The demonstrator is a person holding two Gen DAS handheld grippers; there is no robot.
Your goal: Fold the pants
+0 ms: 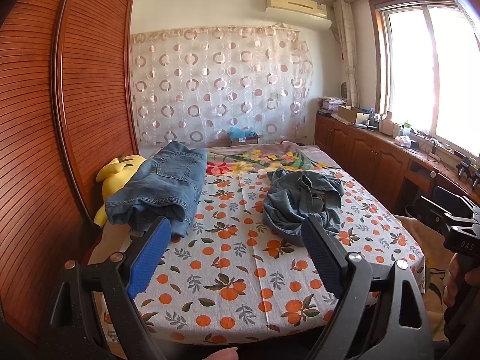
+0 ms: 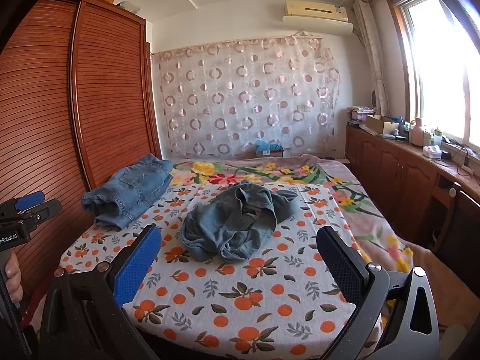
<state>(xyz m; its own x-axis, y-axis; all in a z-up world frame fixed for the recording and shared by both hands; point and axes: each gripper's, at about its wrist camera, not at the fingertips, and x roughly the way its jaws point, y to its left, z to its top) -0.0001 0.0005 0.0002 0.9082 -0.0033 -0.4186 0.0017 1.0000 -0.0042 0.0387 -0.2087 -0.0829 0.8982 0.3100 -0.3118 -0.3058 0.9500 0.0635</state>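
A crumpled grey-blue pair of pants (image 1: pixel 303 202) (image 2: pixel 237 220) lies in a heap on the orange-print sheet (image 1: pixel 240 270) (image 2: pixel 240 294) in the middle of the bed. A folded pair of blue jeans (image 1: pixel 162 189) (image 2: pixel 132 193) lies at the bed's left side. My left gripper (image 1: pixel 235 225) is open and empty, held above the near part of the bed, short of the heap. My right gripper (image 2: pixel 240 234) is open and empty, also short of the heap. Each gripper shows at the edge of the other's view (image 1: pixel 450 219) (image 2: pixel 27 210).
A yellow plush toy (image 1: pixel 120 177) lies under the jeans beside the brown louvered wardrobe (image 1: pixel 75 120) on the left. A floral blanket (image 2: pixel 270 171) covers the far bed. A low wooden cabinet (image 2: pixel 405 174) with clutter runs under the window at the right.
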